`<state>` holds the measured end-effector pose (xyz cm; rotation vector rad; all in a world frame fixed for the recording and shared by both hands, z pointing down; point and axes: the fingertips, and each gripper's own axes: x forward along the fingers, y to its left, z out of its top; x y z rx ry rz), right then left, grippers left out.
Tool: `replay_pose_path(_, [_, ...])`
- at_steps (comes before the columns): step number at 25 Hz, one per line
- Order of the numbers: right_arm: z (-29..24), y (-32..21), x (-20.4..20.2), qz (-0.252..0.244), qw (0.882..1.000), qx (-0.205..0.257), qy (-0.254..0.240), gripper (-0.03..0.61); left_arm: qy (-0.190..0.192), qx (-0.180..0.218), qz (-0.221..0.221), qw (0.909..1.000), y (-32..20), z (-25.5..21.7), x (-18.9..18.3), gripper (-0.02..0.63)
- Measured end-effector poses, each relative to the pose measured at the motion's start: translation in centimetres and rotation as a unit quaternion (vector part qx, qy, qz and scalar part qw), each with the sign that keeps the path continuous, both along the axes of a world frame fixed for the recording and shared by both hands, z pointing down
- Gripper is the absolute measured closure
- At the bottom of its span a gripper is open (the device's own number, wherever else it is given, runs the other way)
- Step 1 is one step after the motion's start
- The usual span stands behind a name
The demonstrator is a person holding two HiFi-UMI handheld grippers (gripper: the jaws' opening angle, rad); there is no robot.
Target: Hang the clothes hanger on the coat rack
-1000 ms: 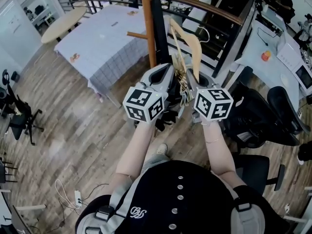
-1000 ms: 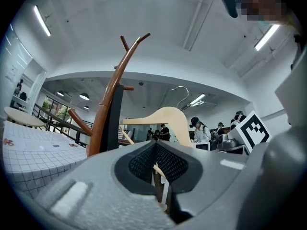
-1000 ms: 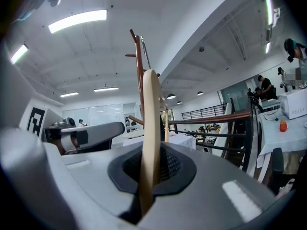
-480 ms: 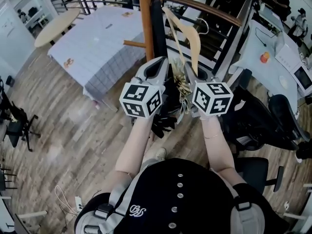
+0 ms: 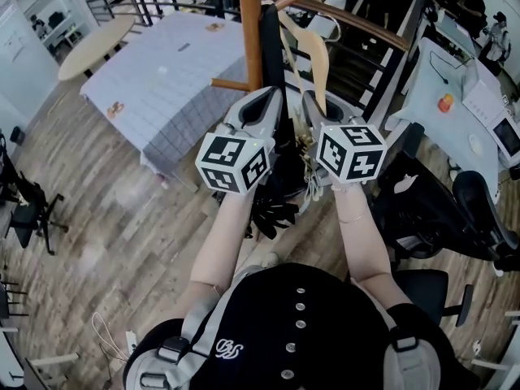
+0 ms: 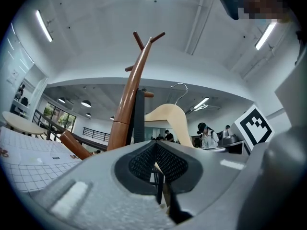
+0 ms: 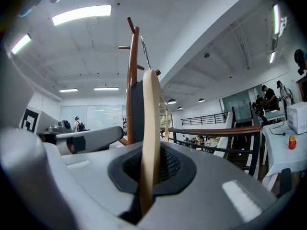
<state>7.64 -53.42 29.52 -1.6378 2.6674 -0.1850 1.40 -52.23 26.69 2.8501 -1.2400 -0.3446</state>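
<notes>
We hold the wooden clothes hanger [image 5: 319, 59] up just beside the coat rack [image 5: 251, 31] pole, hook uppermost. Our right gripper [image 7: 149, 169] jaws pinch its arm; our left gripper [image 6: 156, 161] jaws pinch its lower edge.

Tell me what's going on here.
A person holds a wooden clothes hanger with both grippers. The left gripper and the right gripper are each clamped shut on it. The hanger is held up close in front of the brown coat rack, with its metal hook at the top. The hook is not on any peg yet, so the hanger is not yet hung.
</notes>
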Motion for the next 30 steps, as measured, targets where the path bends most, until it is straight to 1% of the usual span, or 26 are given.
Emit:
replay_pose_path(5, [-1.0, -1.8, -1.1, -0.005, 1.0, 0.002, 0.009, 0.58, -0.003, 0.002, 0.003, 1.0, -0.8, -0.4, -0.4, 0.617])
replay_pose_path(10, [-2.2, -3.2, -1.8, -0.003, 1.0, 0.016, 0.018, 0.58, -0.01, 0.006, 0.004, 0.9999, -1.4, -0.7, -0.7, 0.617])
replay_pose_path(15, [-2.3, -4.4, -2.9, -0.008, 0.999, 0.015, 0.031, 0.58, -0.009, 0.006, 0.003, 0.9999, -2.1, -0.9, -1.2, 0.617])
replay_pose_path(24, [-1.5, -6.2, -3.2, -0.008, 0.998, 0.004, 0.057, 0.58, 0.0, 0.008, 0.01, 0.9999, -2.8, -0.8, -1.5, 0.617])
replay_pose_path(30, [-0.7, -6.8, -3.0, -0.008, 0.997, -0.011, 0.075, 0.578, 0.007, 0.006, 0.018, 0.9998, -2.9, -0.6, -1.1, 0.617])
